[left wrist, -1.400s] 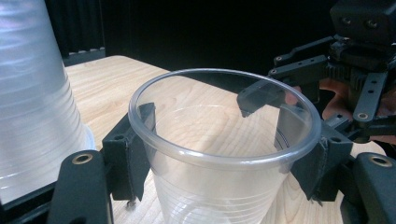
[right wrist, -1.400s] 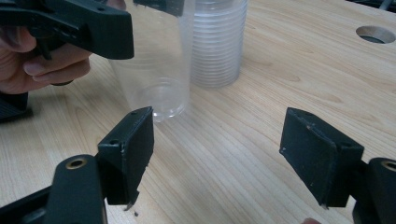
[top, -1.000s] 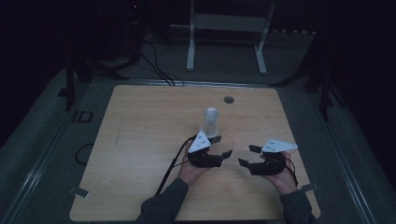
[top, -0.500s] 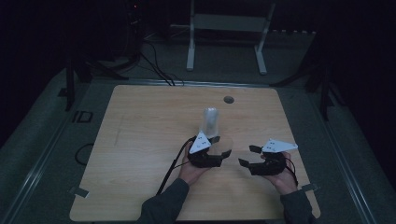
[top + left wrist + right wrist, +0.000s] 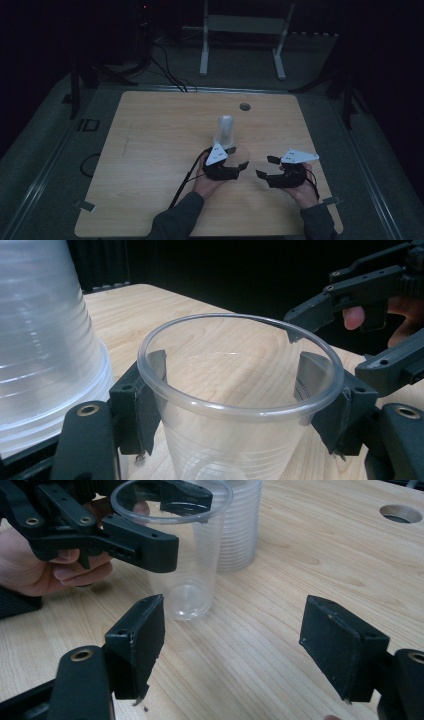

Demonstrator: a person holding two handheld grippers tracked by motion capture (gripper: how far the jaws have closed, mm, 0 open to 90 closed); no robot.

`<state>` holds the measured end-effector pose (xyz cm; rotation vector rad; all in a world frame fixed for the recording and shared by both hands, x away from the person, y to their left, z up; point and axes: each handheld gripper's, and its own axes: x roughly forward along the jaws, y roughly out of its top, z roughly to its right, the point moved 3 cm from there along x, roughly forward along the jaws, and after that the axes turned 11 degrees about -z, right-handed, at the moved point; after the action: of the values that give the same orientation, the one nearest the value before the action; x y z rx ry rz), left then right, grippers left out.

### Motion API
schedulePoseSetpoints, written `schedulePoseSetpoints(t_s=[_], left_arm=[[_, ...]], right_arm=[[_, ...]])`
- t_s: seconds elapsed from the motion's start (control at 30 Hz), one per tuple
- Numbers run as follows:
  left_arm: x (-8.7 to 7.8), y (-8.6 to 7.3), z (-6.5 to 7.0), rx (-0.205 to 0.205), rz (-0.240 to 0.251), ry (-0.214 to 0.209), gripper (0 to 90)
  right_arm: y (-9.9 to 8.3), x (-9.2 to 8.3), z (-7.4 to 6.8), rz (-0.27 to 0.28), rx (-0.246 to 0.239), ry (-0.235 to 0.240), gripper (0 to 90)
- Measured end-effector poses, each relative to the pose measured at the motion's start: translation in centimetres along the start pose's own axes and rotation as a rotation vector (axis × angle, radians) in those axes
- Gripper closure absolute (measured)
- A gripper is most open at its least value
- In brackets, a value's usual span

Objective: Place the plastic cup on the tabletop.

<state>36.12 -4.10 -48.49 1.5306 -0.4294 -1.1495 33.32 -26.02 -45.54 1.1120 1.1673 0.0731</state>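
Observation:
A clear plastic cup stands upright on the wooden table, its base on the wood. My left gripper is shut on it just below the rim, one pad on each side. In the high view the left gripper sits just in front of a stack of upside-down clear cups. The stack is right beside the held cup. My right gripper is open with nothing between its jaws, a short way to the right of the cup. It appears in the high view too.
A round cable hole lies in the table behind the stack. A white metal stand is on the floor beyond the far edge. Cables trail from the left gripper toward the front edge. Bare wood spreads to the left.

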Motion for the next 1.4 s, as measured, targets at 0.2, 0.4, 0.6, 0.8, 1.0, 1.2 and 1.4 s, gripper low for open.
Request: schedulePoseSetpoints(t_s=[0.2, 0.4, 0.6, 0.8, 1.0, 1.2, 1.4], left_arm=[[0.3, -0.3, 0.0, -0.005, -0.009, 0.005, 29.6], [0.6, -0.6, -0.1, -0.005, -0.019, 0.016, 29.5], [1.0, -0.7, -0.1, -0.003, -0.022, 0.025, 29.4], [1.3, -0.9, 0.0, 0.0, -0.027, 0.033, 29.3], [1.3, -1.2, 0.0, 0.002, -0.034, 0.041, 29.3], [1.3, -1.2, 0.1, 0.001, -0.037, 0.044, 28.5], [1.1, -1.3, 0.1, -0.006, -0.046, 0.042, 27.3]], right_arm=[[0.0, 0.0, 0.0, -0.001, 0.002, 0.002, 25.9], [0.0, 0.1, 0.0, -0.001, 0.001, 0.003, 25.8], [0.0, 0.1, 0.0, 0.0, 0.001, 0.002, 25.8], [0.0, 0.1, 0.0, 0.0, 0.001, 0.002, 25.8], [-0.1, 0.0, 0.0, 0.0, 0.002, 0.002, 25.8], [-0.1, 0.1, 0.0, -0.003, 0.0, 0.004, 25.8], [-0.1, 0.0, 0.0, -0.001, 0.0, 0.003, 25.8]])
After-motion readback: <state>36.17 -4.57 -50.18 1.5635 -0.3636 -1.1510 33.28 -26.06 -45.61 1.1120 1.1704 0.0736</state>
